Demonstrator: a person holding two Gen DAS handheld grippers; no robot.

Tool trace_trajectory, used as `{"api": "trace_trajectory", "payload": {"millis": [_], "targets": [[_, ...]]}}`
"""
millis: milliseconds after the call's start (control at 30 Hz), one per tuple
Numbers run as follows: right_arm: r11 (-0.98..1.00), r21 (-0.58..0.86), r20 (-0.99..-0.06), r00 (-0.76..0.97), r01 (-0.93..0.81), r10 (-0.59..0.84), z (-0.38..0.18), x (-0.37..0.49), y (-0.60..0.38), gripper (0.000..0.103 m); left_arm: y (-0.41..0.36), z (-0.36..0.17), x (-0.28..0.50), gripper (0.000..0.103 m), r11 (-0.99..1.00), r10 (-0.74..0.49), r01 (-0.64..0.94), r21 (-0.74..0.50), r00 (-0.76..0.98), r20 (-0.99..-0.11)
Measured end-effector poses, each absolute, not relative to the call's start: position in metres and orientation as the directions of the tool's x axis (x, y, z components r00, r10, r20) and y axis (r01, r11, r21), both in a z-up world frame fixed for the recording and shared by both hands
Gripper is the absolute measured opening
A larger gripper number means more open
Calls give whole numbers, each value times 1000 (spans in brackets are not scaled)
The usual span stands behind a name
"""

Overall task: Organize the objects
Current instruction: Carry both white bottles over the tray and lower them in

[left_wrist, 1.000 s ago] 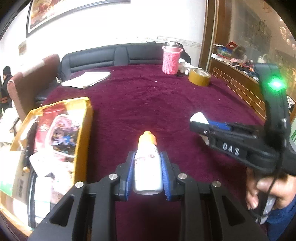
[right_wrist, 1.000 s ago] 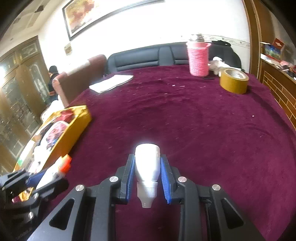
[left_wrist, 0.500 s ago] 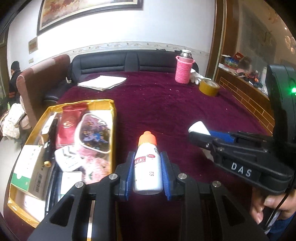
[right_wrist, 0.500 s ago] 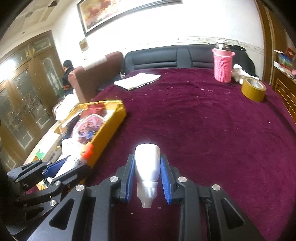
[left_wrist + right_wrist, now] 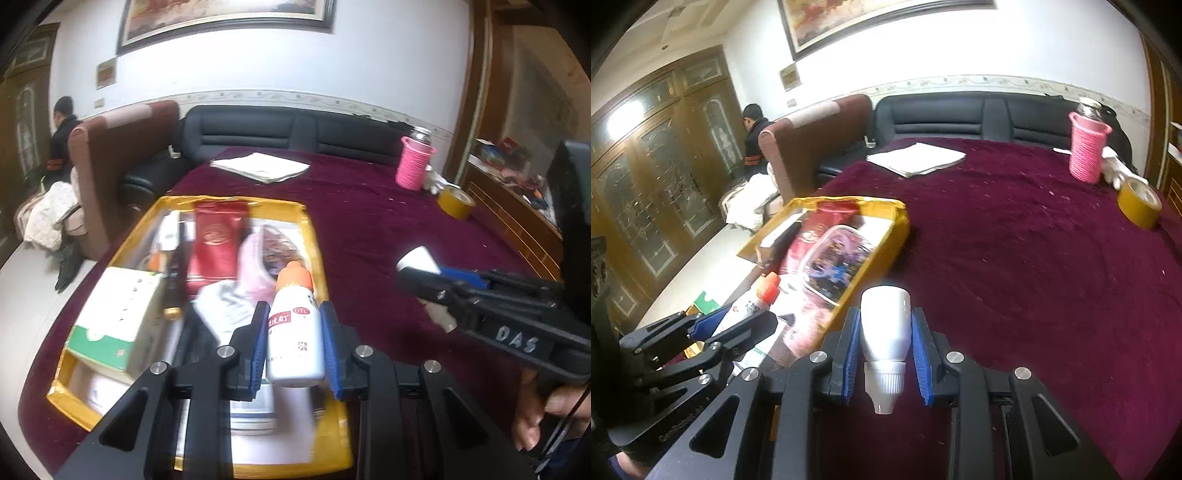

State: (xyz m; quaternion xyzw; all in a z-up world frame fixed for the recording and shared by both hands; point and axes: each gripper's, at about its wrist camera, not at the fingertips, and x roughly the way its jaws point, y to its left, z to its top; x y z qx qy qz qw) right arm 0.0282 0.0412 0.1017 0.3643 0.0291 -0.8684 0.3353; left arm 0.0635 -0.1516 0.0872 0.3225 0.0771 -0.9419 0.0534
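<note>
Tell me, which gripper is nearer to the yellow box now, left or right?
Left. The left gripper, holding the orange-capped bottle, is above the yellow box. The right gripper is beside it, over the cloth.

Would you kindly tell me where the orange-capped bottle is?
The orange-capped bottle sits clamped in the left hand-held gripper, above the yellow tray.

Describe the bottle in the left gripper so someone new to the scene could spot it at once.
Find the yellow tray on the maroon tablecloth. Above it, the left gripper clamps a white bottle. Its orange cap and red label distinguish it from the all-white bottle in the right gripper.
</note>
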Motion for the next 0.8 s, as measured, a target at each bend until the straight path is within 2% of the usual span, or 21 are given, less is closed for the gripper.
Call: {"api": "trace_trajectory", "payload": {"millis": [267,800], "targets": [[-726,180,-651,-473,663,-593,112,29,-4,29,-189,75,71,26,-964,-92,230,-137,-765,-637],[-663,215,-711,-350,717,-610,94,-4,-99,29,-211,54,76,26,-956,-102,263,-133,-719,-687]]}}
